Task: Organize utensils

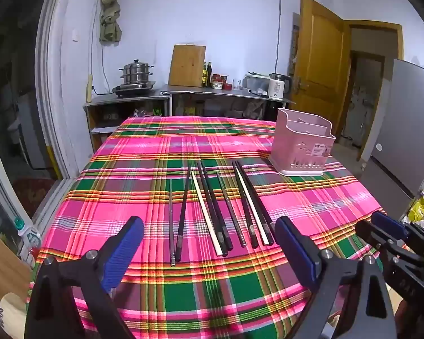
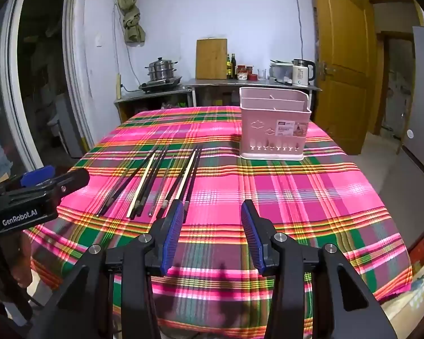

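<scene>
Several chopsticks (image 1: 212, 209), mostly black with two pale ones and a metal one, lie side by side on the plaid tablecloth (image 1: 183, 147); they also show in the right wrist view (image 2: 161, 180). A pink utensil holder (image 1: 302, 147) stands upright at the far right of them, also in the right wrist view (image 2: 274, 127). My left gripper (image 1: 209, 243) is open and empty, hovering just in front of the chopsticks' near ends. My right gripper (image 2: 212, 220) is open and empty, to the right of the chopsticks, with its left pad near the rightmost ones.
The table's near and right edges drop to the floor. A steel counter (image 1: 217, 90) with a steamer pot (image 1: 135, 75), cutting board, bottles and a kettle (image 2: 302, 72) stands behind the table. A wooden door (image 2: 344, 56) and a grey fridge (image 1: 410, 130) are at right.
</scene>
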`<state>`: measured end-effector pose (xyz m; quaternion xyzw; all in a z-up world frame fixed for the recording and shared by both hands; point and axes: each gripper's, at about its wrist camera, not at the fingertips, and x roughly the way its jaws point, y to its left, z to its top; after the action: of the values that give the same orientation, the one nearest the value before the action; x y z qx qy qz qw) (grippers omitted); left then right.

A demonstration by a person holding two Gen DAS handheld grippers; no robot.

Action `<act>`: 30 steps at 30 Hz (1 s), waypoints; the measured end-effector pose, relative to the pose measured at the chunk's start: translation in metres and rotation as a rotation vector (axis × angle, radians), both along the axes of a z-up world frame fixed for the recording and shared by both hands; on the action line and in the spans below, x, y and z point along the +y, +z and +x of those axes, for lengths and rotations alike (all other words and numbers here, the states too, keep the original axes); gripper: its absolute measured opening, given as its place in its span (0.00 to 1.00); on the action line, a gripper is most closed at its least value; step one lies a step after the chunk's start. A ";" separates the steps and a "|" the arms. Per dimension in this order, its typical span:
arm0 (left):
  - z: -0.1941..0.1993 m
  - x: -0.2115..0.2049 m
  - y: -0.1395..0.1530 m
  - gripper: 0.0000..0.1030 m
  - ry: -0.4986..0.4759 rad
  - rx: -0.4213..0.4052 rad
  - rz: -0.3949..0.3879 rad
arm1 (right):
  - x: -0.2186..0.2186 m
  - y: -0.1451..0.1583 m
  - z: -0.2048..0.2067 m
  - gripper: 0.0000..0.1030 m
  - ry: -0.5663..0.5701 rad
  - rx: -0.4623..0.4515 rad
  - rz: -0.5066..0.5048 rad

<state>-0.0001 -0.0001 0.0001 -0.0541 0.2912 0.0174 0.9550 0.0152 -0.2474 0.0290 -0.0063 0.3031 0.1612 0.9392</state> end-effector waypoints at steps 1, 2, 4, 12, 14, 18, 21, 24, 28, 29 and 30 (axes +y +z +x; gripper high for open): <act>0.000 0.000 0.000 0.92 0.001 -0.001 0.004 | 0.000 0.000 0.000 0.42 -0.001 -0.001 -0.002; 0.000 0.000 0.000 0.92 0.002 -0.002 0.006 | 0.001 0.000 -0.001 0.42 -0.002 -0.001 -0.004; 0.001 0.002 0.001 0.92 0.002 -0.005 -0.003 | 0.001 0.001 -0.002 0.42 -0.002 -0.005 -0.006; -0.017 0.001 0.018 0.92 0.010 -0.041 0.002 | -0.007 0.015 -0.012 0.42 -0.032 -0.063 -0.006; -0.014 -0.002 0.016 0.92 0.001 -0.032 0.010 | -0.008 0.015 -0.011 0.42 -0.033 -0.058 -0.006; -0.015 -0.003 0.016 0.92 0.001 -0.037 0.009 | -0.009 0.017 -0.013 0.42 -0.036 -0.063 -0.005; -0.016 -0.001 0.017 0.92 0.001 -0.043 0.006 | -0.010 0.019 -0.015 0.42 -0.042 -0.066 -0.003; -0.016 0.000 0.016 0.92 0.001 -0.043 0.004 | -0.010 0.020 -0.015 0.42 -0.043 -0.068 -0.004; -0.018 -0.001 0.016 0.92 0.002 -0.042 0.003 | -0.010 0.022 -0.016 0.42 -0.045 -0.071 -0.006; -0.018 -0.001 0.016 0.92 0.002 -0.042 0.002 | -0.010 0.022 -0.015 0.42 -0.046 -0.071 -0.006; -0.018 0.000 0.016 0.92 0.001 -0.042 0.003 | -0.010 0.022 -0.015 0.42 -0.047 -0.071 -0.007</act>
<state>-0.0182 -0.0004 0.0164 -0.0534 0.2709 0.0170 0.9610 -0.0002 -0.2572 0.0508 -0.0080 0.2703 0.1378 0.9528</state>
